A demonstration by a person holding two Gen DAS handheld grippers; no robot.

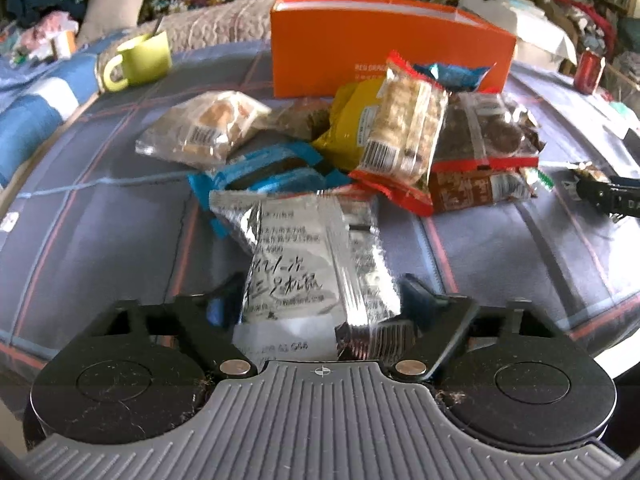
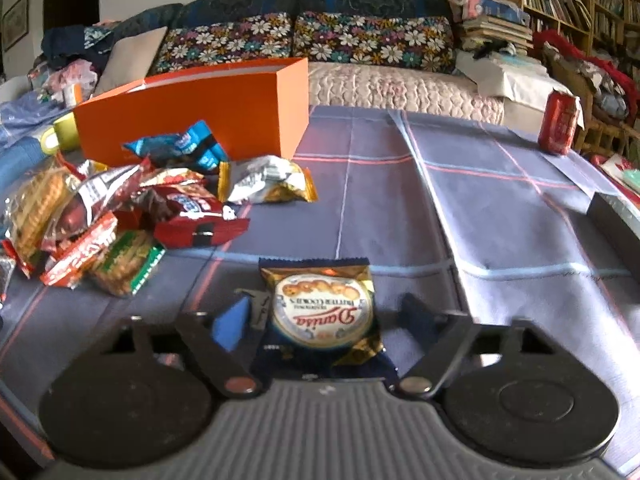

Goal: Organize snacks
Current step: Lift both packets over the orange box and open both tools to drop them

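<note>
On a plaid-covered tabletop [image 2: 400, 200] before a sofa, the left gripper [image 1: 320, 300] grasps a silver packet [image 1: 312, 264] and the right gripper [image 2: 324, 316] a cookie packet [image 2: 322, 312], both likely bound next for the orange box [image 2: 192, 116] beyond.

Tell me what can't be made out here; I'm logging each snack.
- Left wrist view: silver packet, near end hidden behind the left gripper; print blurred.
- Left wrist view: brown packets, covered by the pile.
- Right wrist view: orange box, inside hidden by its wall.
</note>
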